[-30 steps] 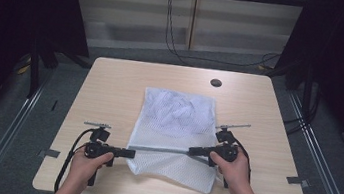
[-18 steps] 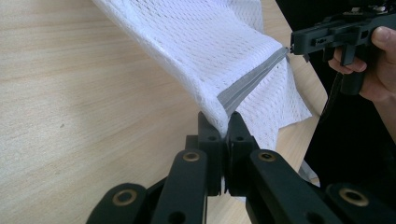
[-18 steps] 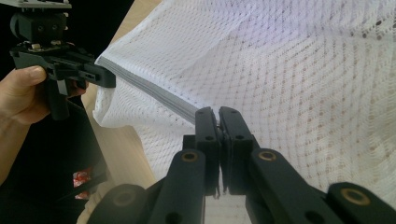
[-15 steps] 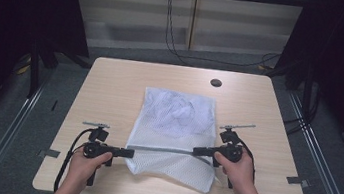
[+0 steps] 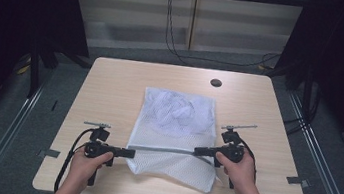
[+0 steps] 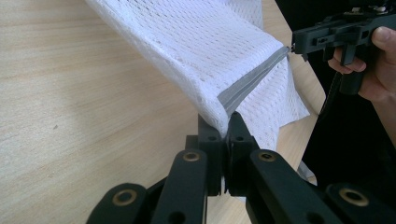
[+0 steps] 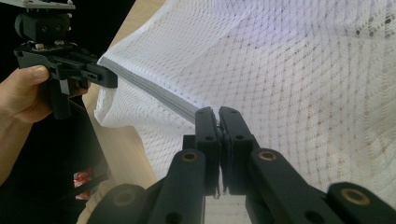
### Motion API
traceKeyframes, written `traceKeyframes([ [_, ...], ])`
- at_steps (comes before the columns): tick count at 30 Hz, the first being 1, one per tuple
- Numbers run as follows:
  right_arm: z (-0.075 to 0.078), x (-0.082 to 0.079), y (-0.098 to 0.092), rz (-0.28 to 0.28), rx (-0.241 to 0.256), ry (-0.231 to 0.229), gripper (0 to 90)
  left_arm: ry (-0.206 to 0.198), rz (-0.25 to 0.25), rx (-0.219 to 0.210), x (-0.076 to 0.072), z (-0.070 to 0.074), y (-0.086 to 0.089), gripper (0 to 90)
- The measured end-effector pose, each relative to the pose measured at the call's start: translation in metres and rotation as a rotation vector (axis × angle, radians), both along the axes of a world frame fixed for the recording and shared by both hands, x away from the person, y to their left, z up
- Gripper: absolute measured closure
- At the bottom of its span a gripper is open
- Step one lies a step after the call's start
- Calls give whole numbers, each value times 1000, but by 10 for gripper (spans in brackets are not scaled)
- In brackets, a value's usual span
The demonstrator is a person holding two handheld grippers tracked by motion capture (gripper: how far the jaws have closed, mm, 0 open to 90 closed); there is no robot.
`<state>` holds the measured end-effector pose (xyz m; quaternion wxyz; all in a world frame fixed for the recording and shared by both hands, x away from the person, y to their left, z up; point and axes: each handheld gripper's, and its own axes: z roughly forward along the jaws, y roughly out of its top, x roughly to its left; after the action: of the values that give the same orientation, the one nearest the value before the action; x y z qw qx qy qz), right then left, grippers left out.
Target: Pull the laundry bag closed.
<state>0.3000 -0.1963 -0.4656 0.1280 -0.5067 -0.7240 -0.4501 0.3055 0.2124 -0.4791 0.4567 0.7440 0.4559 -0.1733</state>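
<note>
The left gripper (image 5: 128,153) is clenched on the left end of the grey zipper strip (image 5: 165,149) of a white mesh bag (image 5: 176,128), which is spread on the worktop (image 5: 111,84). At the strip's right end, the right gripper (image 5: 198,151) is clamped likewise, and the strip is held taut between them.

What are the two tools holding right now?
Left tool: shut on the zipper end of the mesh bag.
Right tool: shut on the zipper too.
</note>
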Motion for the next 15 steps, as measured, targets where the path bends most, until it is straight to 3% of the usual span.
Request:
traceKeyframes([
  [15,0,-2,-9,-12,-9,6,870,5,2,0,0,0,-1,879],
])
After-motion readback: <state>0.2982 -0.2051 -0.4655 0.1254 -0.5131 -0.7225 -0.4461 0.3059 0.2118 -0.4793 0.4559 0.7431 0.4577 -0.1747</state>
